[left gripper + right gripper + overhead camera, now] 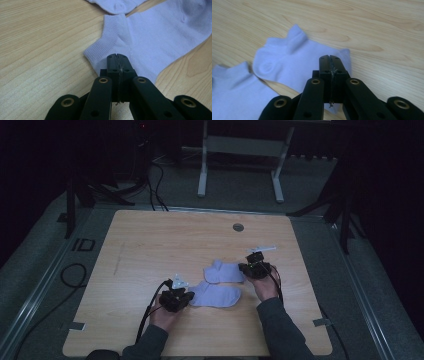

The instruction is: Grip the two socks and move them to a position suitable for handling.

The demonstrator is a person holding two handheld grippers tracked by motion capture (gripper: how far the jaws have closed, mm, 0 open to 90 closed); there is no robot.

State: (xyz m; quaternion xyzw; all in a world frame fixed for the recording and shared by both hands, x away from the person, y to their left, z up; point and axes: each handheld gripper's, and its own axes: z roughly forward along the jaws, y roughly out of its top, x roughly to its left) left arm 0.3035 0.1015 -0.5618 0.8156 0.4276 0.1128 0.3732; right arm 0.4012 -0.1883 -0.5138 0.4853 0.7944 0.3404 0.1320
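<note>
Two pale lilac ankle socks lie flat on the wooden table [150, 245]. The near sock [217, 295] [155, 37] [232, 92] has its cuff toward my left gripper [191, 296] [117, 57], whose jaws are shut with their tips over the cuff's edge. The far sock [223, 271] [294, 62] [117, 5] lies just behind it, the two almost touching. My right gripper [244, 268] [329, 58] has its jaws shut over the far sock's right end. Neither sock is lifted or wrinkled at the jaws.
A round grey grommet [238, 227] sits near the table's far edge. Bare wood spreads to the left and behind the socks. On the dark floor beyond stand a white desk frame [202, 170] and black cables [155, 185].
</note>
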